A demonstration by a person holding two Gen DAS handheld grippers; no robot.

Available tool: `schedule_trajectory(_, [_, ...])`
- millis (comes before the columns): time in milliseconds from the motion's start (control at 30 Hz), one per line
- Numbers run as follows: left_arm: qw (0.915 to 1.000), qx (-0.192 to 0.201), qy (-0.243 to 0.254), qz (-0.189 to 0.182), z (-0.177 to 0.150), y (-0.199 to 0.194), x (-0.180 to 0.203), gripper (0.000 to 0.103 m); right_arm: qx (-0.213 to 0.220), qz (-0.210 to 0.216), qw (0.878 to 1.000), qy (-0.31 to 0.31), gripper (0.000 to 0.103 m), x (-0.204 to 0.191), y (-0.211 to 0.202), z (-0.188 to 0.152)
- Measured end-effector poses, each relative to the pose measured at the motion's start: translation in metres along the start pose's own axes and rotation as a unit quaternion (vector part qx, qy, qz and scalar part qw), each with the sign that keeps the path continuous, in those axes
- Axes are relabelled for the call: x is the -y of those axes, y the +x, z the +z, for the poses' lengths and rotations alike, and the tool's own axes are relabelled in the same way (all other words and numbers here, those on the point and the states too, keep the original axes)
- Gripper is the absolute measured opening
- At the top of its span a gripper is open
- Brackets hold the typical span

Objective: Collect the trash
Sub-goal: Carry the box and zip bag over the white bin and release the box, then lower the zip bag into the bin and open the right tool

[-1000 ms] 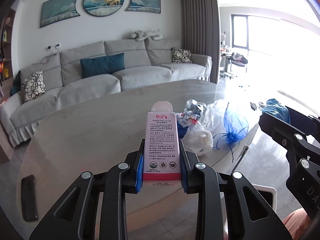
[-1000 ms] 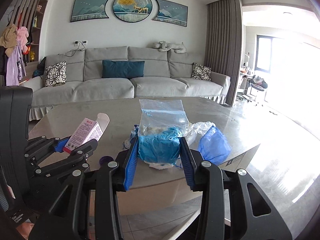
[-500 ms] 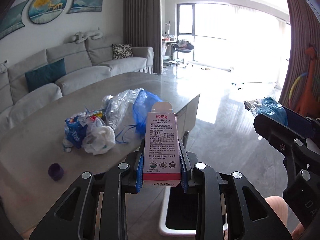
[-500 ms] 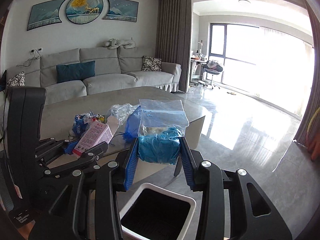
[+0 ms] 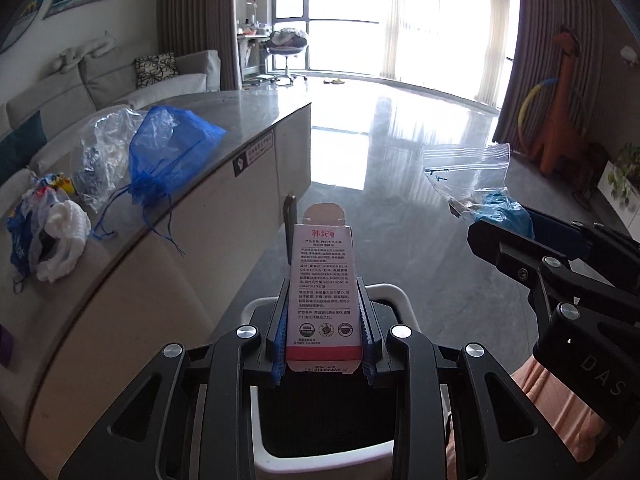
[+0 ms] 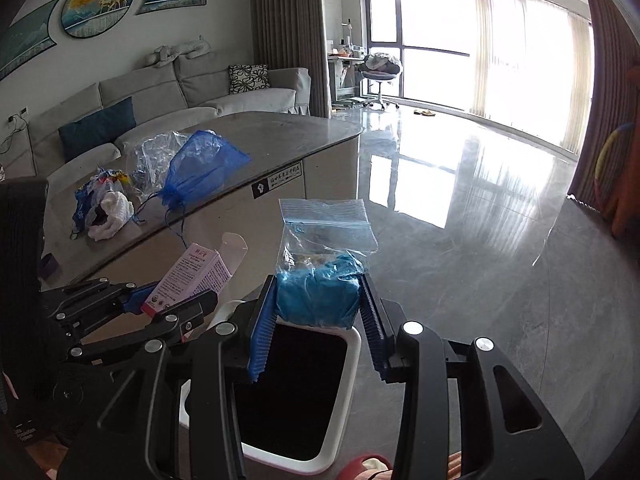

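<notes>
My left gripper (image 5: 322, 322) is shut on a pink and white carton (image 5: 323, 284), upright above the white-rimmed trash bin (image 5: 394, 294). My right gripper (image 6: 318, 312) is shut on a clear zip bag with blue stuff inside (image 6: 320, 280), held over the same bin (image 6: 352, 344). The carton (image 6: 192, 276) and left gripper (image 6: 160, 312) show at left in the right wrist view. The zip bag (image 5: 476, 188) shows at right in the left wrist view. More trash lies on the table: a blue mesh pouch (image 5: 168, 152), a clear plastic wrap (image 5: 104, 140), and a white and blue wrapper heap (image 5: 44, 228).
The grey table (image 5: 224, 120) curves along the left, its edge close to the bin. A small purple cap (image 6: 50, 266) sits on the table. A grey sofa (image 6: 160, 96) stands behind. Shiny grey floor (image 6: 480, 240) spreads right. An orange giraffe toy (image 5: 560, 100) stands far right.
Both grippers have swung right, away from the table, with their loads. The bin now lies directly under both grippers, and the table trash has shifted to the left of view.
</notes>
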State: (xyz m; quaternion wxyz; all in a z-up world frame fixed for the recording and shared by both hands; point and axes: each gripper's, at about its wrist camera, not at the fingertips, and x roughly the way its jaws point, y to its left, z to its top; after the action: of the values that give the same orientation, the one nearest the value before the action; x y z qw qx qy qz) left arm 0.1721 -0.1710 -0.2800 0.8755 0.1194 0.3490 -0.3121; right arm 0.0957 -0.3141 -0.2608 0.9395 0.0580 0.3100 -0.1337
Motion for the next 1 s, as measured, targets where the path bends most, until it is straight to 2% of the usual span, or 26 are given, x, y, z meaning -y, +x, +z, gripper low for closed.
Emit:
schedule_trajectory(233, [0.9991, -0.041, 0.004, -0.011, -0.033, 0.042, -0.010, 0.028, -0.034, 0.019, 0.999, 0.002, 0.042, -0.007, 0.046, -0.020])
schedule_trajectory(367, [0.9976, -0.067, 0.001, -0.017, -0.049, 0.064, -0.022, 0.028, -0.071, 0.028, 0.997, -0.005, 0.042, -0.016, 0.072, -0.035])
schedule_trajectory(700, [0.9944, -0.096, 0.012, -0.043, -0.067, 0.094, -0.017, 0.028, -0.124, 0.015, 0.992, -0.020, 0.042, -0.013, 0.098, -0.055])
schedule_trajectory(767, [0.9920, -0.110, 0.020, -0.059, -0.071, 0.101, -0.014, 0.030, -0.129, 0.014, 0.991, -0.019, 0.042, -0.015, 0.102, -0.055])
schedule_trajectory(833, [0.9887, -0.130, 0.025, -0.070, -0.073, 0.110, -0.011, 0.057, -0.131, 0.008, 0.991, -0.021, 0.042, -0.017, 0.105, -0.056])
schedule_trajectory(867, [0.9877, -0.135, 0.022, -0.075, -0.075, 0.113, -0.012, 0.092, -0.133, 0.008, 0.991, -0.019, 0.042, -0.016, 0.106, -0.057])
schedule_trajectory(900, [0.9894, -0.127, 0.020, -0.066, -0.077, 0.113, -0.013, 0.098, -0.134, 0.008, 0.991, -0.017, 0.042, -0.015, 0.106, -0.057])
schedule_trajectory(1000, [0.9905, -0.121, 0.027, -0.060, -0.076, 0.115, -0.013, 0.098, -0.133, 0.005, 0.991, -0.019, 0.042, -0.015, 0.106, -0.057])
